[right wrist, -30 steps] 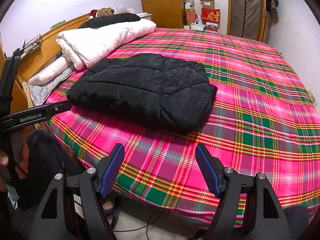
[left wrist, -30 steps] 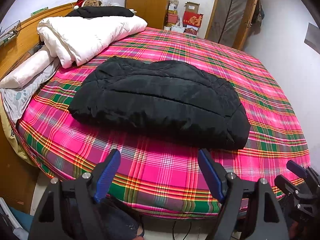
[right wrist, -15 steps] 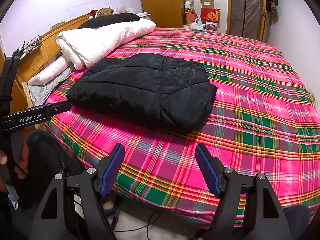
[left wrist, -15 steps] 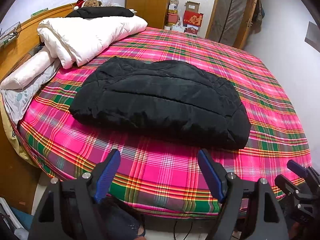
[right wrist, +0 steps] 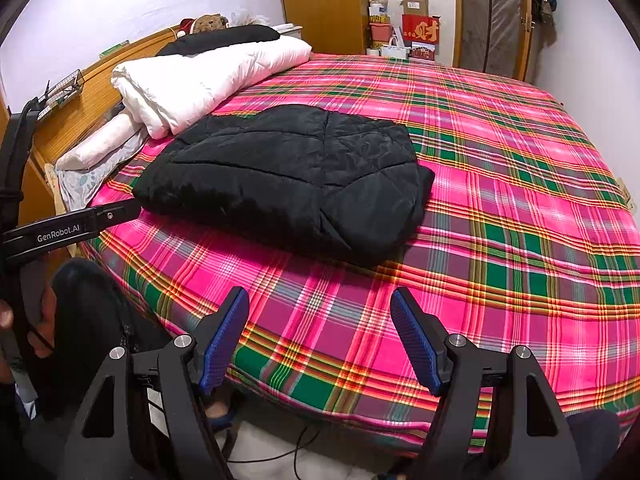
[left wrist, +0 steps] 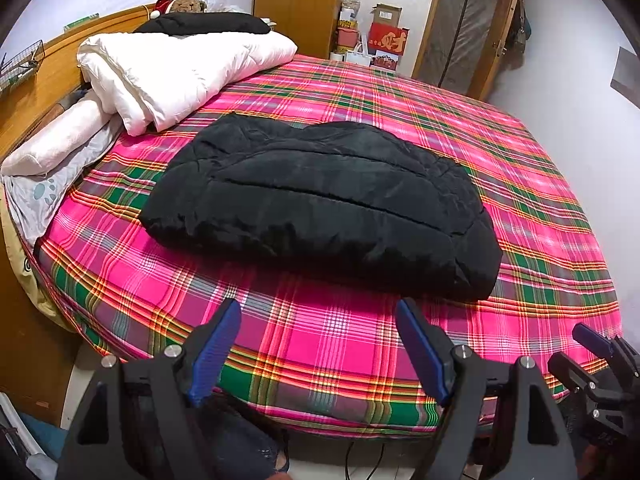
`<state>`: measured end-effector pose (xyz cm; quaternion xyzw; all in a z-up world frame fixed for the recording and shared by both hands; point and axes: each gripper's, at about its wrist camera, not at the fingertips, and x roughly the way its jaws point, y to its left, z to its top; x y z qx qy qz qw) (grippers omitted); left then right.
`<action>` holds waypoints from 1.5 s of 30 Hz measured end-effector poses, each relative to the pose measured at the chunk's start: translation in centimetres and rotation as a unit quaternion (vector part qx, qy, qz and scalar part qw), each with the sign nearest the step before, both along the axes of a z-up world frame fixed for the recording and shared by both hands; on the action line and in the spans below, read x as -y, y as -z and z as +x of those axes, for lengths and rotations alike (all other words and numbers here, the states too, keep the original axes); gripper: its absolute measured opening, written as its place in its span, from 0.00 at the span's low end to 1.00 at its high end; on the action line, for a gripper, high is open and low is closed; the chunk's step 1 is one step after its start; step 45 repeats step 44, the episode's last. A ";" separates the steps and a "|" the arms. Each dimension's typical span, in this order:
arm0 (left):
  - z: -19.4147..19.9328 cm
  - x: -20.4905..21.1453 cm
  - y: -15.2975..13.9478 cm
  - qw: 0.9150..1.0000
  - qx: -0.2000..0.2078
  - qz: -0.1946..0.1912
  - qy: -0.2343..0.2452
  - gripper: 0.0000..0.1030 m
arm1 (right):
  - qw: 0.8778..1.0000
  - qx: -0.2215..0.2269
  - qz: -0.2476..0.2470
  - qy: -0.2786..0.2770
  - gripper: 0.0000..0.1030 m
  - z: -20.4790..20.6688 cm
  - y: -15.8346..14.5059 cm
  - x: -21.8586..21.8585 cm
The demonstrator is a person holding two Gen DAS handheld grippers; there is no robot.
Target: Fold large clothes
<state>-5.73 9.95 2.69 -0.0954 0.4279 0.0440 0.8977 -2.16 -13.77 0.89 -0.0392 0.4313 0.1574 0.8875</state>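
A black padded jacket [left wrist: 320, 204] lies folded into a thick bundle on the pink plaid bed [left wrist: 328, 336]; it also shows in the right wrist view [right wrist: 288, 184]. My left gripper [left wrist: 318, 348] is open and empty, held back over the near bed edge, apart from the jacket. My right gripper [right wrist: 320, 340] is open and empty, also over the near bed edge, short of the jacket. The right gripper shows at the lower right of the left wrist view [left wrist: 592, 364]. The left gripper's body shows at the left of the right wrist view [right wrist: 68, 228].
A folded white duvet [left wrist: 180, 72] and pillows [left wrist: 60, 140] lie by the wooden headboard [left wrist: 52, 76] at the left. A wardrobe [left wrist: 300, 4], boxes [left wrist: 384, 36] and a door [left wrist: 468, 28] stand beyond the bed. Cables lie on the floor [right wrist: 280, 452] below.
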 end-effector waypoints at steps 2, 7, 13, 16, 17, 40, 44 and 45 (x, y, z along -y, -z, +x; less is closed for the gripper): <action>0.0 0.0 0.0 1.000 0.000 -0.001 0.000 0.79 | 1.000 0.000 0.000 0.000 0.71 0.1 0.0 0.0; 0.0 0.1 0.0 1.000 -0.002 -0.004 -0.003 0.79 | 1.000 -0.002 0.000 0.000 0.71 0.1 0.0 0.1; 0.0 0.1 0.0 1.000 -0.002 -0.005 -0.005 0.79 | 1.000 -0.002 0.000 0.000 0.71 0.1 0.0 0.1; 0.0 0.1 0.0 1.000 -0.001 -0.007 -0.007 0.79 | 1.000 -0.002 0.000 0.000 0.71 0.1 0.0 0.2; 0.0 0.1 0.0 1.000 -0.001 -0.007 -0.008 0.79 | 1.000 -0.002 0.000 0.000 0.71 0.1 0.0 0.2; -0.2 0.8 -0.7 1.000 0.002 0.008 -0.019 0.79 | 1.000 -0.002 0.000 0.001 0.71 0.0 -0.1 0.3; -0.2 0.6 -0.7 1.000 0.003 0.007 -0.025 0.79 | 1.000 -0.002 0.001 0.002 0.71 0.0 -0.1 0.3; -0.2 0.6 -0.7 1.000 0.003 0.007 -0.025 0.79 | 1.000 -0.002 0.001 0.002 0.71 0.0 -0.1 0.3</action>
